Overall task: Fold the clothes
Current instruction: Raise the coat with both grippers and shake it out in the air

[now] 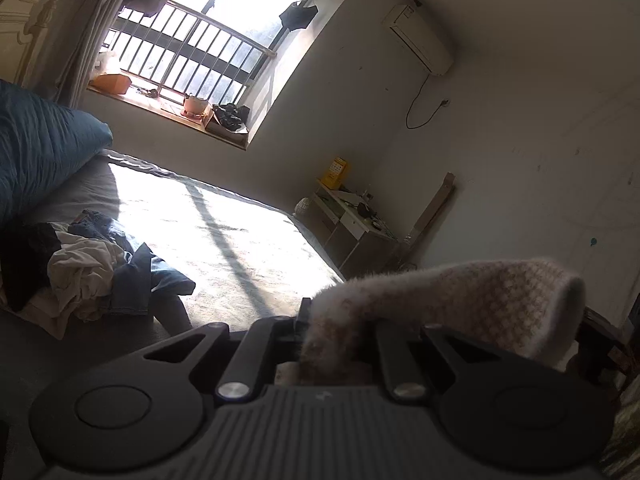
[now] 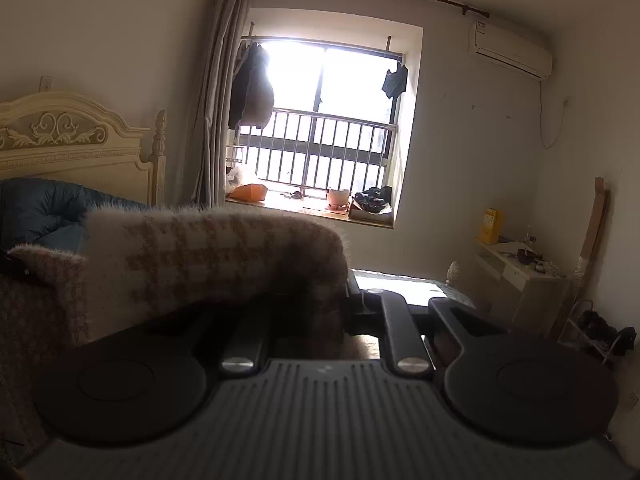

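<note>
**Fuzzy knit lifted between both claws, pile waiting on the bed**

A bedroom, lit hard from a barred window [image 2: 324, 136] in the far wall, with an air conditioner [image 2: 510, 54] high on the wall to its right. Starting at the left: a carved cream headboard [image 2: 76, 140], a blue duvet [image 1: 40, 148] bunched beneath it, and the grey bed [image 1: 224, 240] running out into a glaring patch of sun. On the bed's left part lies a heap of unfolded clothes [image 1: 100, 272], white cloth tangled with denim and something dark. Further right, past the bed's far corner, a small desk [image 1: 352, 220] stands against the wall.

I have a fuzzy checked knit [image 1: 460, 304], cream and tan, raised off the bed. My left claw [image 1: 308, 328] is pinched nearly closed on one edge of it, and the cloth arches away to the right. My right claw [image 2: 352, 300] is likewise clamped narrow on the knit, which drapes off to the left in that view.

I judge this piece soft, light and limp, thick enough to bunch and fuzzy enough to cling rather than slip. It will sag wherever unsupported, so gripping it by two corners or along one hem, pulled taut, seems the way to lay it flat for folding.
</note>
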Tool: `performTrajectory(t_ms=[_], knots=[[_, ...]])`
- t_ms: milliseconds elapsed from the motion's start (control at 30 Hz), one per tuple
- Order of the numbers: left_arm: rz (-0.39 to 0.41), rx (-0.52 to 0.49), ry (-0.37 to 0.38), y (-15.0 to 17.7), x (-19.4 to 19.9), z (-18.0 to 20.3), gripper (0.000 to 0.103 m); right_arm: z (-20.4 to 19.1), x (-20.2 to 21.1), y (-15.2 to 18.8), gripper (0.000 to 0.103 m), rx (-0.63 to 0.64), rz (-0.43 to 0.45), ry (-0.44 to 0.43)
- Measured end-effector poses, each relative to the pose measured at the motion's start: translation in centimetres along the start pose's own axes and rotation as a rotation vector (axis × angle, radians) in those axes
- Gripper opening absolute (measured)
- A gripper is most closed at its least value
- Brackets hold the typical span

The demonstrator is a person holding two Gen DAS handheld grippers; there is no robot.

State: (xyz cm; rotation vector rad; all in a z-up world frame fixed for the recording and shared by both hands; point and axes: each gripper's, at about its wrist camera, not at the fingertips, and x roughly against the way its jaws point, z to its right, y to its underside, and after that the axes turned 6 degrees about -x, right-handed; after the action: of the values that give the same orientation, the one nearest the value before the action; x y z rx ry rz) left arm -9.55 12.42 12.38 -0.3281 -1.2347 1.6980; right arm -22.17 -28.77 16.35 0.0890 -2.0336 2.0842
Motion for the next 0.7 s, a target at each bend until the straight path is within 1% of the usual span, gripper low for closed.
performTrajectory(t_ms=[100,167,267,333,433,500,600,700], knots=[[-0.017,0.024,0.070,0.0,0.8,0.0,0.011,-1.2,2.5,-0.7,0.012,0.003,0.010,0.062],[-0.021,0.015,0.107,-0.1,1.4,0.3,0.011,-1.9,3.7,-1.3,0.012,0.006,0.014,0.097],[-0.034,0.012,0.143,-0.3,1.4,0.1,0.011,-2.4,4.1,-2.2,0.012,-0.002,0.003,0.130],[-0.046,0.020,0.147,-0.3,0.4,-0.5,0.011,-2.7,3.5,-2.5,0.012,-0.004,-0.009,0.144],[-0.073,0.056,0.124,0.0,-2.5,-2.2,0.011,-2.7,1.1,-1.9,0.012,-0.014,-0.049,0.141],[-0.096,0.086,0.097,0.4,-5.2,-3.7,0.011,-2.1,-1.6,-1.0,0.012,-0.029,-0.084,0.121],[-0.125,0.112,0.034,0.8,-10.3,-6.2,0.011,-0.9,-6.4,0.9,0.012,-0.060,-0.151,0.084],[-0.145,0.153,-0.040,0.9,-15.9,-8.8,0.011,0.9,-12.7,3.0,0.012,-0.098,-0.225,0.043]])
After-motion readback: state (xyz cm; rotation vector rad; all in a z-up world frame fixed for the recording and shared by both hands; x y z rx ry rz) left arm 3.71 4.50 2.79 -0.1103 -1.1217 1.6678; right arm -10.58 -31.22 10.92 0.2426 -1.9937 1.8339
